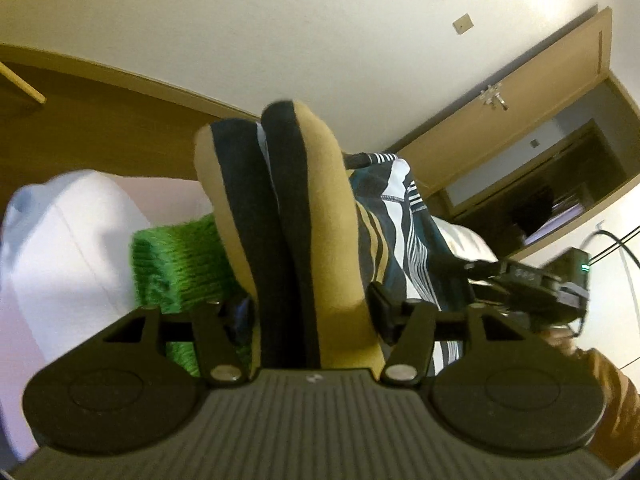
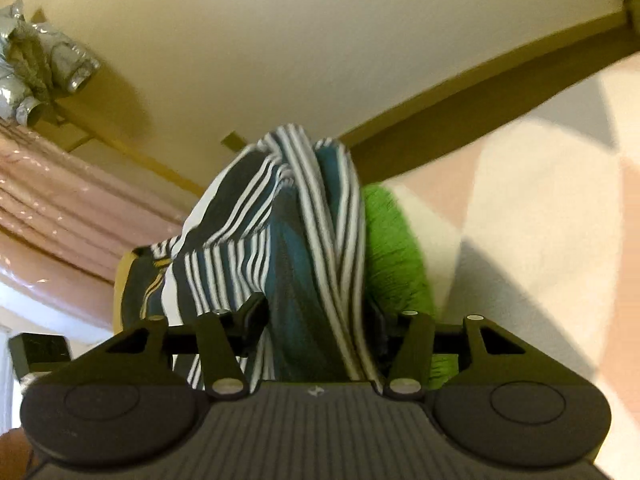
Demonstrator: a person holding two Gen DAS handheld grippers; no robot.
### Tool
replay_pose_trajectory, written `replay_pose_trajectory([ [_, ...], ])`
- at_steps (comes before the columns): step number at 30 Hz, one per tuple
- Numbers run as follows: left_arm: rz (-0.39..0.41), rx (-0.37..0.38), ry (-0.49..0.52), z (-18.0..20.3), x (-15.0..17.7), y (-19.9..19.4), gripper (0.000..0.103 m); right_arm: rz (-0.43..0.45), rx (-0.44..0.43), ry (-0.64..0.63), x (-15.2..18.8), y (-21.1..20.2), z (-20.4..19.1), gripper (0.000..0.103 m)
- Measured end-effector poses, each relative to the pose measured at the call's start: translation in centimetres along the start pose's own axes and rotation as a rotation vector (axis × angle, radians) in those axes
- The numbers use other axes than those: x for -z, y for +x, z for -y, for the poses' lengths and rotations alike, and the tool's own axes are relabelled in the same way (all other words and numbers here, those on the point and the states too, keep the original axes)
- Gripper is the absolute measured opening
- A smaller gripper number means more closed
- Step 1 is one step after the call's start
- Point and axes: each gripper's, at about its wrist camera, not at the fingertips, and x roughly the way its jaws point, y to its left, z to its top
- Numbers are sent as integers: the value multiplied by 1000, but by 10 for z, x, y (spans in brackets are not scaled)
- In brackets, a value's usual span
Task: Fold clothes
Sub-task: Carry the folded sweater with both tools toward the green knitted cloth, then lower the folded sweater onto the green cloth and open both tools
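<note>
Between the two grippers, lifted off the bed: a striped fabric garment in teal, white, black and mustard (image 1: 404, 216), one bunched end in each tool.

Left gripper (image 1: 308, 304): jaws closed on a thick fold of the mustard-and-black part (image 1: 296, 208), which stands up out of the jaws toward the wall. Camera tilted upward; wall, wooden headboard (image 1: 80, 128) and open wooden door (image 1: 520, 100) fill the background.

Right gripper (image 2: 316, 316): jaws closed on a twisted bundle of the teal-and-white striped part (image 2: 280, 232). Also pitched up, wall and pink curtain (image 2: 60, 208) behind.

Key relation: the garment's long axis runs from one gripper across to the other, each holding one end, so neither is nearer. In the left view the cloth trails off to the right toward the other tool (image 1: 536, 280), seen close by. Judged: the grippers are near each other, cloth slack and bunched between, mid-fold or about to be spread.

Below: a green knitted item (image 1: 180, 256) lying on the pale pink-and-white bedcover (image 2: 520, 208), near the right jaw in the right view.

Risk, judged: thick bunches may slip unevenly.
</note>
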Motion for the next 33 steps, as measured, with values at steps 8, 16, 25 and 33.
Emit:
replay_pose_trajectory([
  [8, 132, -109, 178, 59, -5, -62, 40, 355, 130, 43, 48, -107, -6, 47],
  [16, 114, -141, 274, 47, -26, -7, 17, 391, 91, -12, 102, -88, -18, 24],
  [25, 25, -43, 141, -26, -35, 28, 3, 373, 39, 214, 106, -27, 40, 29],
  [33, -49, 80, 244, 18, -98, 1, 12, 447, 118, 342, 117, -46, -4, 32],
])
